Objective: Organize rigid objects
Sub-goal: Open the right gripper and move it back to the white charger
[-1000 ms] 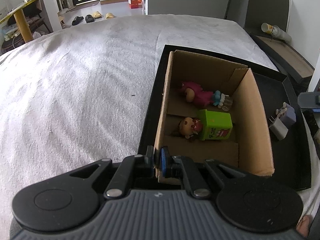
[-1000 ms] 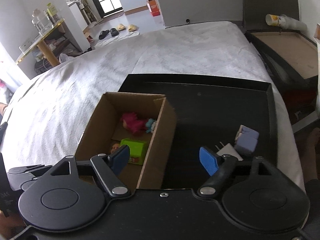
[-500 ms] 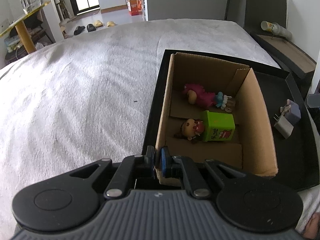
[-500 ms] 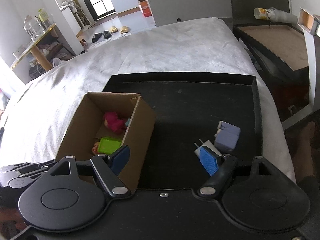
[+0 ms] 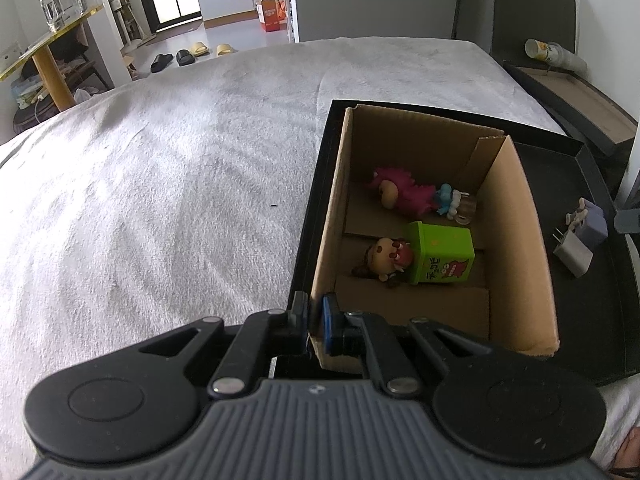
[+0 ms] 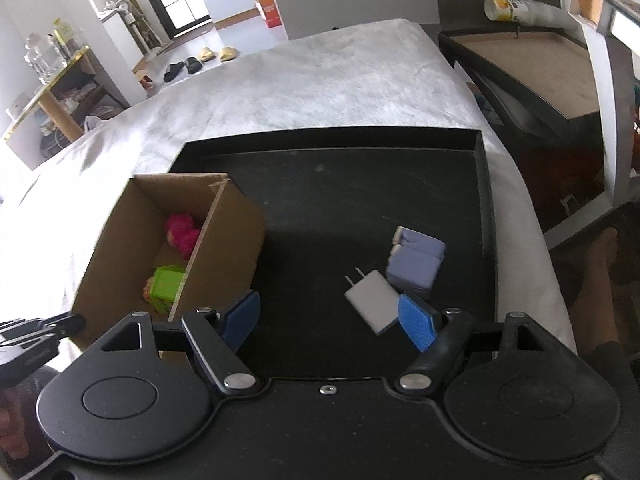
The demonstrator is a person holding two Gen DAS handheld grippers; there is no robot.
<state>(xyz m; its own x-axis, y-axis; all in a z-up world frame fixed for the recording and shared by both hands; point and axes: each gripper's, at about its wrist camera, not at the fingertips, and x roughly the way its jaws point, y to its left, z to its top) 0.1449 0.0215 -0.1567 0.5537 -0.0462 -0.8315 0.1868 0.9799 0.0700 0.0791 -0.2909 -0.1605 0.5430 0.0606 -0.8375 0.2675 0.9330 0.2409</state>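
A cardboard box (image 5: pixel 516 216) stands at the left of a black tray (image 5: pixel 624 300) on a white blanket. In it lie a pink figure (image 5: pixel 404 194) and a doll with a green box body (image 5: pixel 440 254). My left gripper (image 5: pixel 316 320) is shut on the box's near left corner wall. On the tray lie a white plug adapter (image 6: pixel 374 300) and a lilac charger (image 6: pixel 416 262). My right gripper (image 6: pixel 330 318) is open above the tray's near part, its right fingertip beside the white adapter. The box (image 6: pixel 224 232) lies left of it.
The white blanket (image 5: pixel 160 200) covers the bed to the left and beyond the tray. A dark side table (image 6: pixel 536 64) with a paper cup (image 6: pixel 500 8) stands at the right. A table with jars and slippers on the floor are far behind.
My right gripper has moved right and forward over the tray toward the two adapters. My left gripper has kept its hold on the box corner and the view shifted slightly.
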